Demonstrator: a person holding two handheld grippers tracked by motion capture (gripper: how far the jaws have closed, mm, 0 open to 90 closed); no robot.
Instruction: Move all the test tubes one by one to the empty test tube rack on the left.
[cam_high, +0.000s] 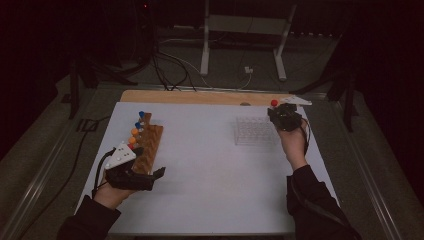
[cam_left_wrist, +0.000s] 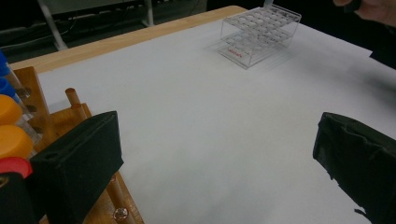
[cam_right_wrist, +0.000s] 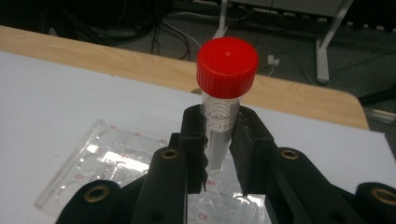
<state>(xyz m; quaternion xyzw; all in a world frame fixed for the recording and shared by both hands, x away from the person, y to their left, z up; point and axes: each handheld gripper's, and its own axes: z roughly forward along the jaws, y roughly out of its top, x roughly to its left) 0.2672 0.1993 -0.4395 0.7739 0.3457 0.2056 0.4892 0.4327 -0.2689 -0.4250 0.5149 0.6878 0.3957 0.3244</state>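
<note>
- The right gripper (cam_right_wrist: 218, 154) clamps a red-capped tube (cam_right_wrist: 223, 112) upright above the clear rack (cam_high: 256, 131), near the table's (cam_high: 210, 190) far right corner.
- The left gripper (cam_left_wrist: 210, 158) rests, jaws apart, beside the wooden rack (cam_high: 150, 147) at the left edge.

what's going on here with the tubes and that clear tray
A person works with a tool in each hand. The right tool is shut on a red-capped tube, held upright above the clear rack. The left tool is open and rests by the wooden rack, which holds blue- and orange-capped tubes. It looks like tubes are being moved between the racks.
</note>
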